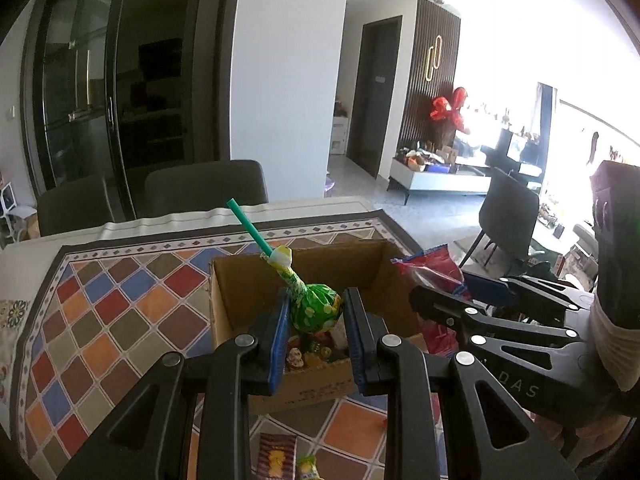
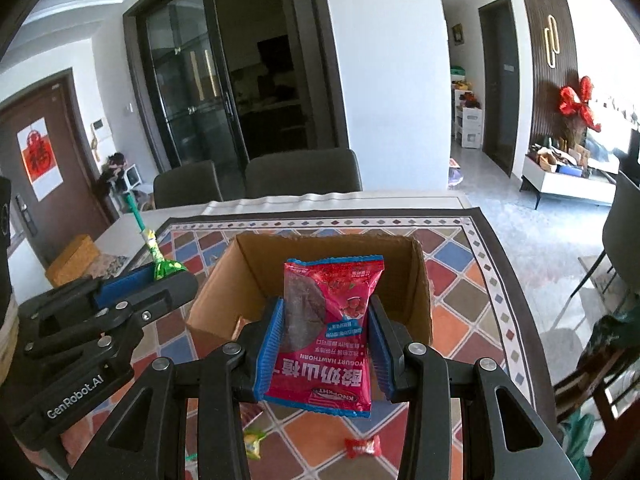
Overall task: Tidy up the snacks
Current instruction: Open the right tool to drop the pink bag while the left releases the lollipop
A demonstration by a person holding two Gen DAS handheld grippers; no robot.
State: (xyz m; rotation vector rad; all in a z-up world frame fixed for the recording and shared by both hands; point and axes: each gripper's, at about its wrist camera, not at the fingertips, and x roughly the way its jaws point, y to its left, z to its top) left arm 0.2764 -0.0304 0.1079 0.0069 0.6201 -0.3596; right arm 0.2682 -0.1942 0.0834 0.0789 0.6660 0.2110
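Your left tool (image 1: 316,316) grips the lollipop (image 1: 314,310), your right tool (image 2: 326,334) the hawthorn packet (image 2: 332,320); releasing together over the box (image 2: 420,280) at frame centre risks a collision.

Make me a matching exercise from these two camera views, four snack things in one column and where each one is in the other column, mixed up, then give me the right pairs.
Things
1. green-wrapped lollipop
2. red hawthorn packet
3. cardboard box
4. small red candy

Places
A. standing open on the patterned tablecloth
B. lying loose on the cloth, on the near side of the box
C. between the fingers of the left gripper
D. between the fingers of the right gripper

Pairs: 1-C, 2-D, 3-A, 4-B
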